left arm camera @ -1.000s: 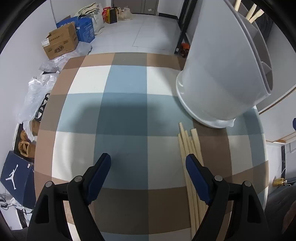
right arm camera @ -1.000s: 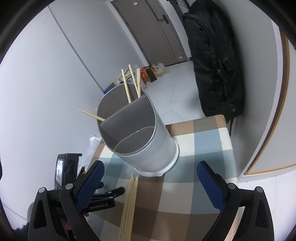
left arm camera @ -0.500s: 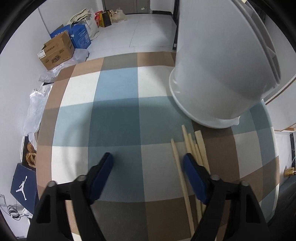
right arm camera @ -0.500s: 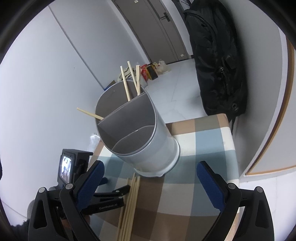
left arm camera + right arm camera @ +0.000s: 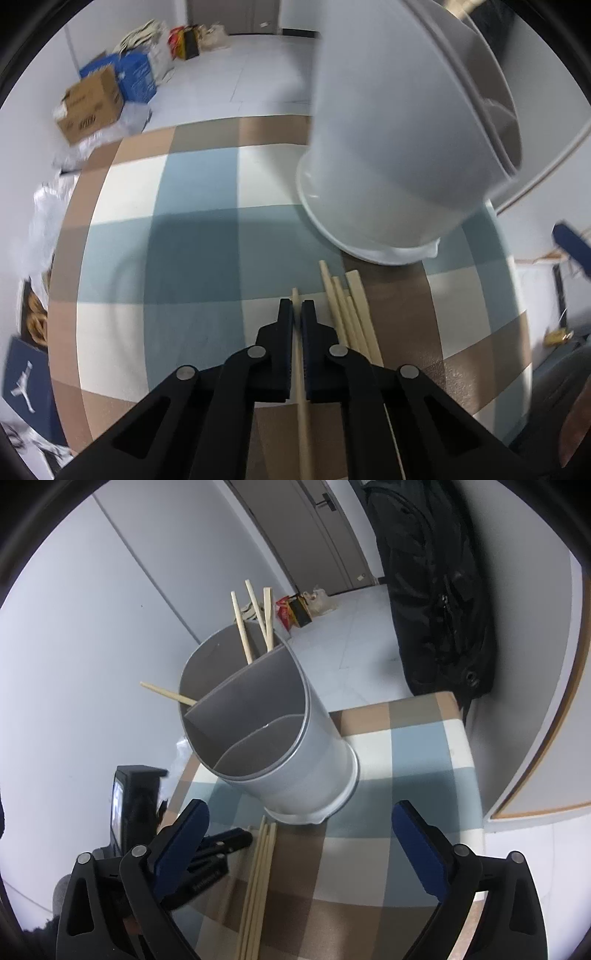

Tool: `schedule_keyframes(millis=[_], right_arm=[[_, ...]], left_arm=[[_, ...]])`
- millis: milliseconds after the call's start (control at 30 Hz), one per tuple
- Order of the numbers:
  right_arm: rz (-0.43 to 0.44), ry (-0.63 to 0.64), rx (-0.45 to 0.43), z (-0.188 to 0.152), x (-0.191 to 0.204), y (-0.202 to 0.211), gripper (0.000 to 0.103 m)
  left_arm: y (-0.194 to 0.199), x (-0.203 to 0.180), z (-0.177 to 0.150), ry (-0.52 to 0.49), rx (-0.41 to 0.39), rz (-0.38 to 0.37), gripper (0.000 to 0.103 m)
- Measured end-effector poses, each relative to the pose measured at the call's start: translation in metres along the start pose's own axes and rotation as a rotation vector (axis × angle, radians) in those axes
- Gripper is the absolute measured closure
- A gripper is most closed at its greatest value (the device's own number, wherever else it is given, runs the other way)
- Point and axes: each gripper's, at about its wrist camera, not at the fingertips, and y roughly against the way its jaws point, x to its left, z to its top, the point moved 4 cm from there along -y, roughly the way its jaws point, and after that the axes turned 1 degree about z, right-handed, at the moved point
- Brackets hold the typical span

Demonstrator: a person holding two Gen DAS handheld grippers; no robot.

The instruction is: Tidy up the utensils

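At the bottom of the left wrist view, the left gripper (image 5: 297, 308) is angled steeply down at the checked tablecloth (image 5: 192, 236), and its jaws have just been closing: they are now pinched tight on a single chopstick (image 5: 303, 417), which is seen running between the blue pads. That chopstick's long axis is laid almost straight up the frame, its near end lost at the bottom edge and its far tip poking out just past the fingertips toward the holder. Just to the right of it, the loose chopsticks (image 5: 351, 314) are lined up flat on the cloth, side by side and pointing the same way, tips toward the holder's base. In the right wrist view the right gripper (image 5: 299, 845) is held above the table, tilted down more gently, its jaws spread wide with nothing between them. Beyond it, in the middle of the frame, the grey utensil holder (image 5: 295, 746) is stood on the cloth with its compartments showing; four standing chopsticks (image 5: 258, 620) are seen in its far compartment, three near upright, one leaning out to the left.
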Motion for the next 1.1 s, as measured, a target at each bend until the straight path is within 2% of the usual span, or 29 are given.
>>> schedule_keyframes(millis=[233,300,467,533,700,900,1100], right_arm=[[-0.021,0.016,0.083,-0.014,0.005,-0.02,0.036],[-0.029,0.043,0.116,-0.021,0.01,-0.027,0.049],[-0.048,0.103,0.181,-0.039,0.022,-0.045,0.065],[-0.057,0.114,0.205,-0.045,0.026,-0.052,0.068],[-0.081,0.153,0.21,-0.047,0.036,-0.065,0.075],[-0.121,0.147,0.24,-0.051,0.042,-0.093,0.083],[-0.18,0.089,0.227,-0.049,0.044,-0.116,0.089]], left_arm=[[0.02,0.01,0.002,0.044,-0.061,-0.019,0.102],[0.027,0.011,0.003,0.052,-0.085,-0.034,0.102],[0.035,0.017,0.002,0.074,-0.107,-0.073,0.102],[0.032,0.019,-0.001,0.085,-0.085,-0.094,0.102],[0.027,0.037,-0.005,0.117,-0.037,-0.079,0.102],[0.034,0.045,-0.012,0.135,-0.022,-0.077,0.101],[0.036,0.053,-0.013,0.117,-0.036,-0.061,0.087]])
